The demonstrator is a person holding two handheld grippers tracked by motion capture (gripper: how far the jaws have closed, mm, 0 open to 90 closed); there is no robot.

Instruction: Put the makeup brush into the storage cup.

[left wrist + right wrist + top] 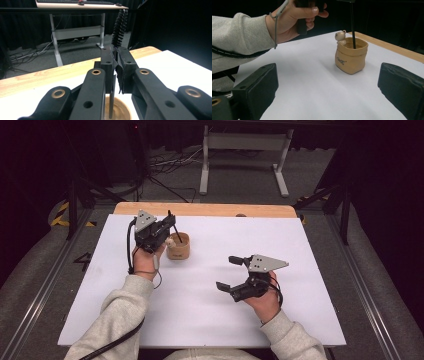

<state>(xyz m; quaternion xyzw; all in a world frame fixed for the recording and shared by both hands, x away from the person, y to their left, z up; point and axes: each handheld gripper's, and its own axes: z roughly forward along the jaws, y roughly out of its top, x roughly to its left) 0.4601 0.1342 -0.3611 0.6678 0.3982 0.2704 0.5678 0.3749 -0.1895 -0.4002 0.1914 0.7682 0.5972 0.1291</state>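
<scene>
A tan sack-shaped cup [178, 247] with a small bear figure [340, 35] on its rim stands on the white sheet, left of middle. My left gripper [167, 226] hovers just above it, shut on the thin black handle of a bottle brush. In the left gripper view the brush [119, 25] sticks up bristles-first past the jaws, and its handle drops into the cup [120, 112]. The right gripper view shows the handle [353, 25] standing inside the cup [350, 58]. My right gripper [226, 272] rests lower right of the cup, open and holding nothing, its pads [254, 87] wide apart.
A white sheet [200, 310] covers the table, with a bare wooden strip [210, 209] along the far edge. Beyond stand a white desk frame [245, 155] and floor cables [170, 162]. A hand and grey sleeve [242, 32] reach across the right gripper view.
</scene>
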